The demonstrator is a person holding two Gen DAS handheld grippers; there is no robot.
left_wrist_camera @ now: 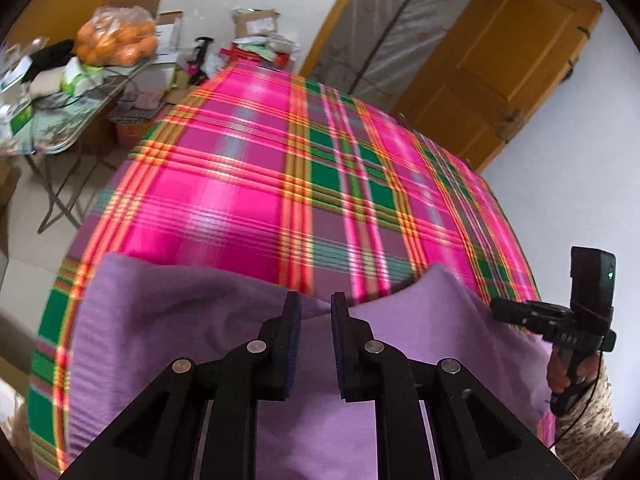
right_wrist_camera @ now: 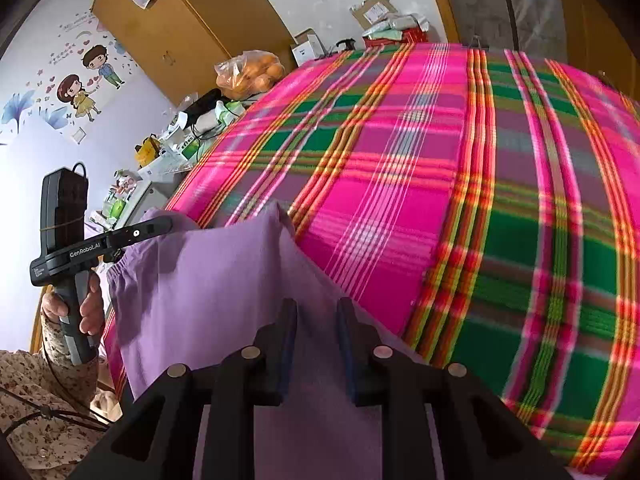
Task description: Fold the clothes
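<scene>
Garment (left_wrist_camera: 224,320): purple cloth lying at the near edge of the bed, spread under both grippers; one edge is gathered like an elastic band on the side by the left gripper (right_wrist_camera: 120,276).
Bed (left_wrist_camera: 248,184): covered by a pink, green and orange plaid blanket; beyond the garment it is bare of other things.
Left gripper (left_wrist_camera: 316,300): fingers (left_wrist_camera: 291,320) apart with a narrow gap, purple cloth showing between and beneath them; whether they pinch a fold cannot be told. In the right wrist view its tip sits at the garment's upper corner (right_wrist_camera: 158,226), held by a hand (right_wrist_camera: 90,308).
Right gripper (right_wrist_camera: 318,308): fingers (right_wrist_camera: 289,328) apart, over the cloth near its edge; no clear grip seen. In the left wrist view it reaches onto the garment's far side (left_wrist_camera: 516,312).
Side table (left_wrist_camera: 52,136): beside the bed, crowded with a bag of oranges (left_wrist_camera: 116,40), boxes and dark cloth.
Boxes (left_wrist_camera: 256,24): cardboard and packets piled past the bed's far end.
Door (left_wrist_camera: 508,64): wooden, next to a plastic-wrapped panel (left_wrist_camera: 400,28).
Wall stickers (right_wrist_camera: 86,80): cartoon couple on the wall.
In the way: nothing lies on the garment except the grippers themselves.
</scene>
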